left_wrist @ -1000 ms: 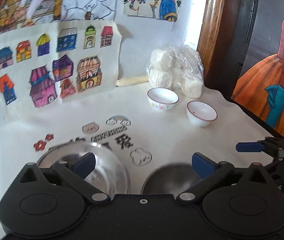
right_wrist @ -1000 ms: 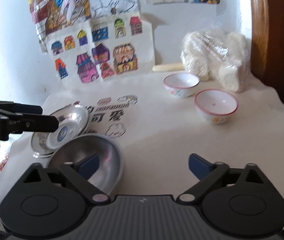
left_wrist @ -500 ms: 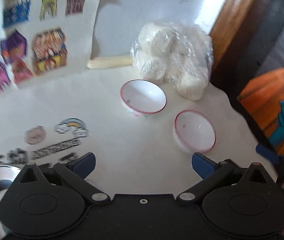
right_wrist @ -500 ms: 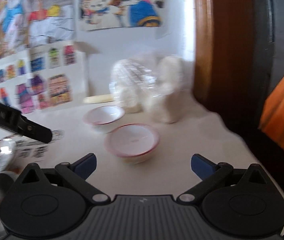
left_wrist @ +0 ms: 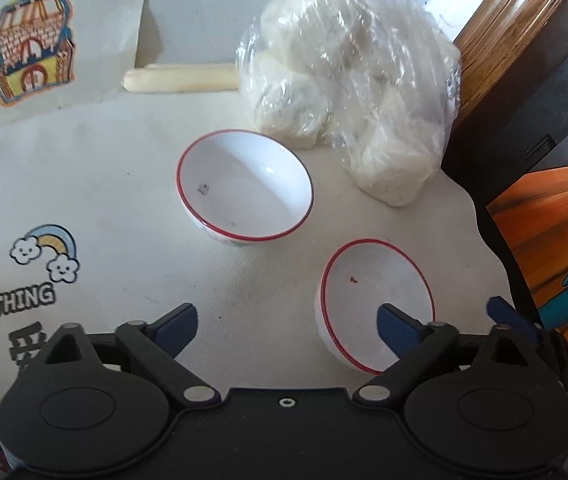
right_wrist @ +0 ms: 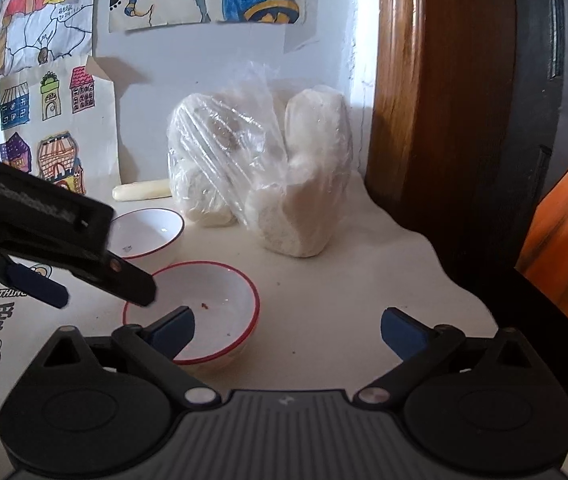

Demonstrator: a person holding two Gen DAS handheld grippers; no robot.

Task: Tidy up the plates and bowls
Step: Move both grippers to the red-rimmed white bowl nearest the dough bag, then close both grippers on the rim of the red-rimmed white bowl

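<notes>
- White paper covers the table (left_wrist: 132,184), printed with cartoon stickers and lettering, and coloured drawings hang on the wall behind it.
- Your near bowl (left_wrist: 376,304), white with a red rim and a few crumbs inside, sits on the table right under both sets of tongs.
- Your left gripper (left_wrist: 287,322) has its right finger over that bowl's inside and its left finger out over bare paper; the jaws are wide but closing, with the bowl's left rim between them and nothing pressed.
- Your right gripper (right_wrist: 287,330) has its left finger over the same bowl (right_wrist: 192,312) and its right finger over bare table beyond the bowl's right side; the jaws are wide but closing, gripping nothing.
- Your far bowl (left_wrist: 244,184), also white and red-rimmed, stands upright ahead of the left gripper, apart from the near bowl.
- Ahead of both grippers, beyond the bowls, a clear plastic bag (left_wrist: 348,92) of white buns leans by the wall, just beside the far bowl.
- A pale stick (left_wrist: 180,78) lies along the wall to the bag's left.
- A wooden door frame (right_wrist: 404,100) rises to the right of the bag.
</notes>
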